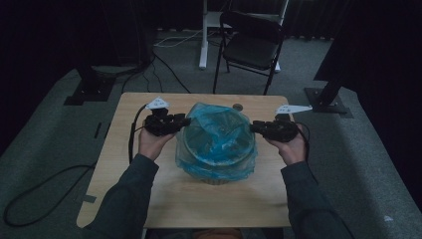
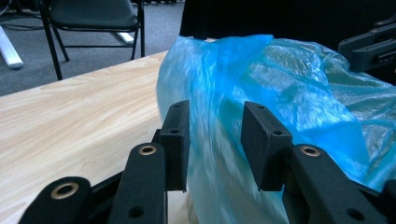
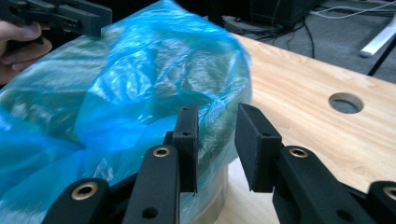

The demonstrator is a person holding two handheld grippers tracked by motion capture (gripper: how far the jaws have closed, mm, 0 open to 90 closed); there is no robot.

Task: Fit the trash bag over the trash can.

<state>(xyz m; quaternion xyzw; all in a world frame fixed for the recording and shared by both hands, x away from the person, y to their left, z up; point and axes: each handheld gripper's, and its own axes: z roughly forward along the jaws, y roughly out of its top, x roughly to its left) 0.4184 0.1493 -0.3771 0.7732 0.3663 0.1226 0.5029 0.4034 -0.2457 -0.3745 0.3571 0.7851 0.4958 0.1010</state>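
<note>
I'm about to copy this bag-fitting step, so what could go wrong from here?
1. The blue bag is thin and crinkled; the left gripper has film between its open jaws and may pinch or tear it.
2. The right gripper sits at the bag's edge with open jaws, so the film may slip off the bin.
3. Uneven pulling from both sides might shift the bin on the table.

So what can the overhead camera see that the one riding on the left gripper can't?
From the high view: the person's forearms, both hands, the bin's round rim under the blue bag, and the right gripper level with the left gripper on either side. From the left gripper view: its own open black jaws close up, with bag film just ahead of the gap. Both show the bag, the wooden table and the folding chair.
</note>
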